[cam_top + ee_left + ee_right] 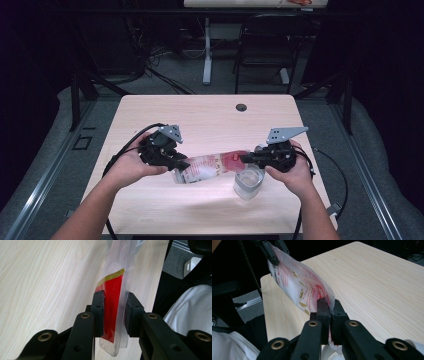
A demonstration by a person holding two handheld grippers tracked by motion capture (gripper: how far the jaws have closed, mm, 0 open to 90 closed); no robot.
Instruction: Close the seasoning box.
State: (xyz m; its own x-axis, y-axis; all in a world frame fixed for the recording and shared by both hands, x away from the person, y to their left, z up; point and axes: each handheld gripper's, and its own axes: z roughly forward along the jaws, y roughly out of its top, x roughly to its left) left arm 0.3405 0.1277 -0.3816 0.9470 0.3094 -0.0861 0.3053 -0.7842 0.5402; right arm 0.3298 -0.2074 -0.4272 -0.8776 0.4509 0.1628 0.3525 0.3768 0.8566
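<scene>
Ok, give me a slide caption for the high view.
Two hand-held tongs, left and right, hold a plastic pouch stretched above a clear cup on a wooden table.

A clear plastic pouch with red print (212, 167) hangs above the pale wooden table (210, 117), stretched between the left gripper (183, 165) at nine o'clock and the right gripper (245, 159) at three — each clamped on one end. A clear glass cup (248, 182) stands below the pouch's three o'clock end, just under the right gripper. A small round grommet (241, 107) lies at twelve o'clock — well apart.
</scene>
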